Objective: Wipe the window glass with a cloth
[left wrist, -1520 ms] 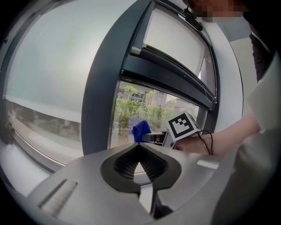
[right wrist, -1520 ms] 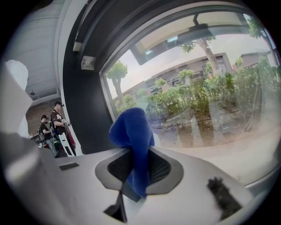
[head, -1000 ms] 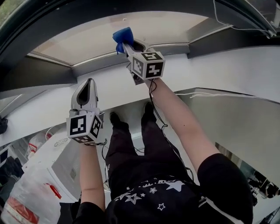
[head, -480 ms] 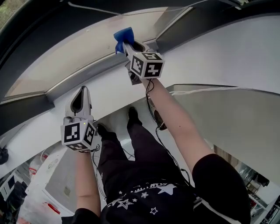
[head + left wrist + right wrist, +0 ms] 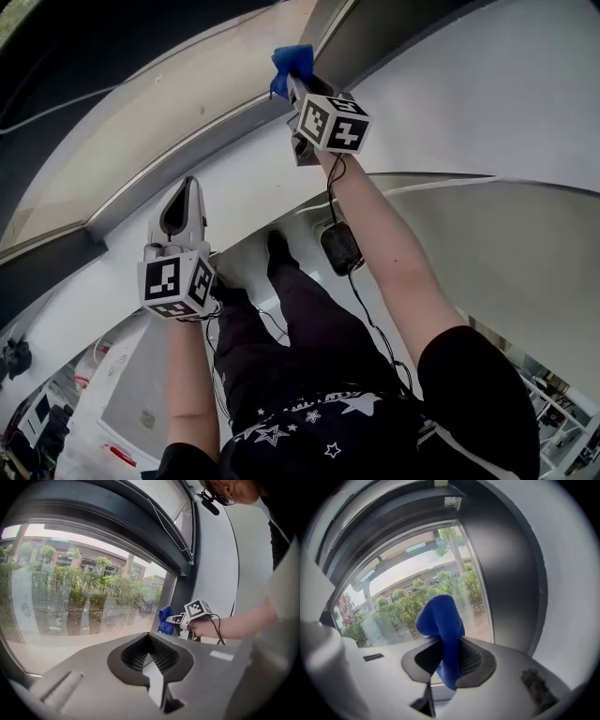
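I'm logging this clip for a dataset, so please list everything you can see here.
cloth: one, blue, clamped in the right gripper, near the glass's right edge
window glass: one pane, clear, ahead of both grippers
window frame: one, dark, around the glass
wall: one, white, below and beside the window
trees: several, green, outside beyond the glass
right gripper: one, grey, shut on the cloth
left gripper: one, grey, shut and empty, lower by the wall
legs: two, black trousers, beneath the arms
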The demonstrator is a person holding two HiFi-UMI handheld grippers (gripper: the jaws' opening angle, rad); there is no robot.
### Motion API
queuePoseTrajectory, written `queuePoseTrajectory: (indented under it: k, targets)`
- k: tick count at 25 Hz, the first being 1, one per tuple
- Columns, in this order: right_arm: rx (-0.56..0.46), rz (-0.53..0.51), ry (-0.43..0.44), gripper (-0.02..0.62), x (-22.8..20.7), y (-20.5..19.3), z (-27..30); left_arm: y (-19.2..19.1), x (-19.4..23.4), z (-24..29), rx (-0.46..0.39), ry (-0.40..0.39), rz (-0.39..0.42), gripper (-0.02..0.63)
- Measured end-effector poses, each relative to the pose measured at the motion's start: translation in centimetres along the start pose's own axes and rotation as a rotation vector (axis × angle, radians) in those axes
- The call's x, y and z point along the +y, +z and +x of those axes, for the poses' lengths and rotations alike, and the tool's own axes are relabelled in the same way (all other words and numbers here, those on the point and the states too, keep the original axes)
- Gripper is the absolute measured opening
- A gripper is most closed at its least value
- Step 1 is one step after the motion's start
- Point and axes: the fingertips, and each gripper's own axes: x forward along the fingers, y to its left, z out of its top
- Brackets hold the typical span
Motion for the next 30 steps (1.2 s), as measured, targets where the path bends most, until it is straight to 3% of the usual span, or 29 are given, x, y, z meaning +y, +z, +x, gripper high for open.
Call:
queuePoseTrajectory:
  k: [7,13,21,30]
  targets:
    - [-0.013,0.016,-0.053,0.074,-2.8,0.4,-0.9,0.2,-1.8,1.2,-0.001,-0.033,0.009,0.008]
    - [-0.005,-0.009,-0.052,0.074,-0.8,-0.3,-1.3,0.0,0.0,-0.6,-0.005,0.002,0.002,0.008]
    - [0.058,-0.05,0.075,0.074,9.8,-5.1,-1.4,-1.6,5.1,-6.0,-0.012,0.103,-0.054,0.008]
    - [0.204,-0.147,0.299,0.074,27.5,-13.8,0.5,-4.6,14.8,-15.3,-0.038,0.265,-0.133,0.008]
